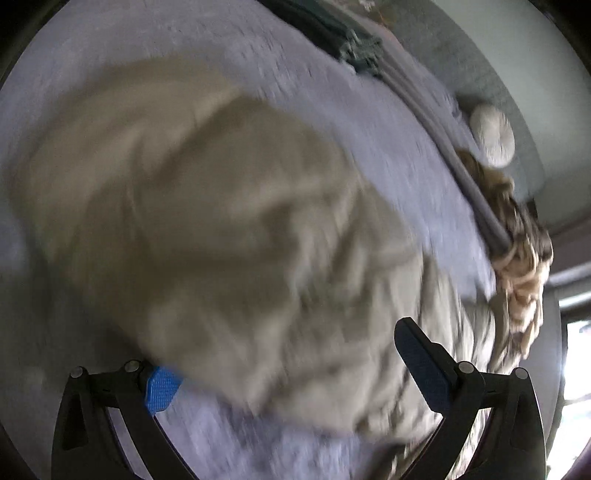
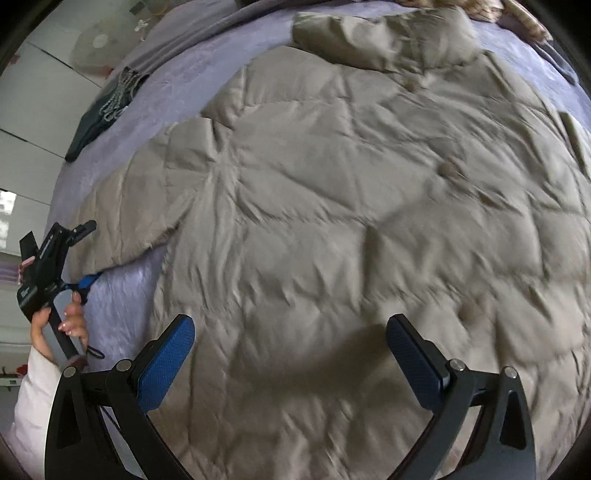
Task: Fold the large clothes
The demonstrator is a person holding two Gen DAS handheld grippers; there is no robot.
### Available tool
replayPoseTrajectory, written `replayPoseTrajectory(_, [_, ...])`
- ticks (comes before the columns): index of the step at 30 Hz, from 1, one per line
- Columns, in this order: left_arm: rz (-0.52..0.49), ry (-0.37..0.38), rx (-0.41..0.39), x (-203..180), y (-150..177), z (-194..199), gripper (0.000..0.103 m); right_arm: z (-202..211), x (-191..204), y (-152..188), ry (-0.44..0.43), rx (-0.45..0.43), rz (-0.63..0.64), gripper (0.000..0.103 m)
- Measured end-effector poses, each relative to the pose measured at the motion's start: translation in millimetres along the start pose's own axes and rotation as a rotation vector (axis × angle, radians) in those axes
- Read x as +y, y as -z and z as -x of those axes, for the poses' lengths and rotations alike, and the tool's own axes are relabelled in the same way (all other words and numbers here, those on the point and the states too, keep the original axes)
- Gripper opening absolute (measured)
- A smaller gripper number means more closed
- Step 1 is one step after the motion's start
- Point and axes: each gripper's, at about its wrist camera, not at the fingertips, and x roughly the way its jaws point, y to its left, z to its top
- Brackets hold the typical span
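A large beige quilted down jacket (image 2: 351, 221) lies spread on a lavender bed sheet (image 2: 177, 85). Its sleeve (image 1: 207, 229) fills the blurred left wrist view. My left gripper (image 1: 284, 369) is open with the sleeve's cuff between and over its fingers; the left pad (image 1: 160, 389) is partly covered by the fabric. It also shows in the right wrist view (image 2: 79, 254) at the sleeve's end, held by a hand. My right gripper (image 2: 290, 354) is open and empty, hovering above the jacket's body.
A dark green garment (image 2: 99, 114) lies at the bed's far left edge. A grey blanket (image 2: 192, 33) runs along the far side. A brown-and-cream knitted throw (image 1: 517, 258) and a round pale object (image 1: 493, 134) lie past the bed edge.
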Motion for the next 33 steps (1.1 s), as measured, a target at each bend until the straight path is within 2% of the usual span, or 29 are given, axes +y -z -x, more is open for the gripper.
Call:
replayPoseTrajectory(2, [-0.021, -0.055, -0.042, -1, -16, -2, 0.089, -1, 5, -6, -0.030, -0.010, -0.001, 0.103])
replayPoseTrajectory(4, [-0.040, -0.100, -0.052, 0, -31, -8, 0.040, -8, 12, -15, -0.062, -0.016, -0.007, 0.103])
replayPoseTrajectory(6, [-0.011, -0.031, -0.054, 6, -42, -8, 0.013, -15, 22, -27, -0.093, -0.035, -0.015, 0.103])
replayPoseTrajectory(7, [-0.006, -0.029, -0.065, 5, -45, -3, 0.012, -18, 27, -33, -0.109, -0.046, -0.023, 0.103])
replayPoseTrajectory(9, [-0.082, -0.071, -0.125, -8, -44, 14, 0.010, -20, 34, -41, -0.151, -0.074, -0.052, 0.102])
replayPoseTrajectory(10, [-0.141, -0.087, -0.156, -19, -42, 24, 0.010, -21, 36, -45, -0.179, -0.095, -0.072, 0.090])
replayPoseTrajectory(11, [-0.183, -0.096, -0.179, -28, -38, 33, 0.010, -23, 38, -48, -0.198, -0.104, -0.082, 0.056])
replayPoseTrajectory(13, [-0.265, -0.088, -0.222, -48, -34, 53, 0.010, -39, 42, -58, -0.245, -0.074, -0.115, 0.014])
replayPoseTrajectory(17, [-0.395, 0.003, -0.264, -95, -17, 84, 0.010, -69, 48, -66, -0.355, -0.039, -0.151, 0.013])
replayPoseTrajectory(21, [-0.512, 0.115, -0.248, -153, 3, 97, 0.010, -107, 45, -56, -0.421, 0.040, -0.169, 0.013])
replayPoseTrajectory(23, [-0.554, 0.168, -0.227, -182, 25, 100, 0.010, -116, 45, -52, -0.426, 0.061, -0.160, 0.012])
replayPoseTrajectory(26, [-0.628, 0.253, -0.176, -241, 56, 90, 0.010, -109, 38, -47, -0.458, 0.086, -0.133, 0.011])
replayPoseTrajectory(29, [-0.694, 0.296, -0.124, -292, 91, 69, 0.010, -85, 14, -39, -0.489, 0.097, -0.125, 0.012])
replayPoseTrajectory(33, [-0.795, 0.320, -0.037, -353, 152, 30, 0.010, -29, -57, -16, -0.405, 0.007, -0.120, 0.012])
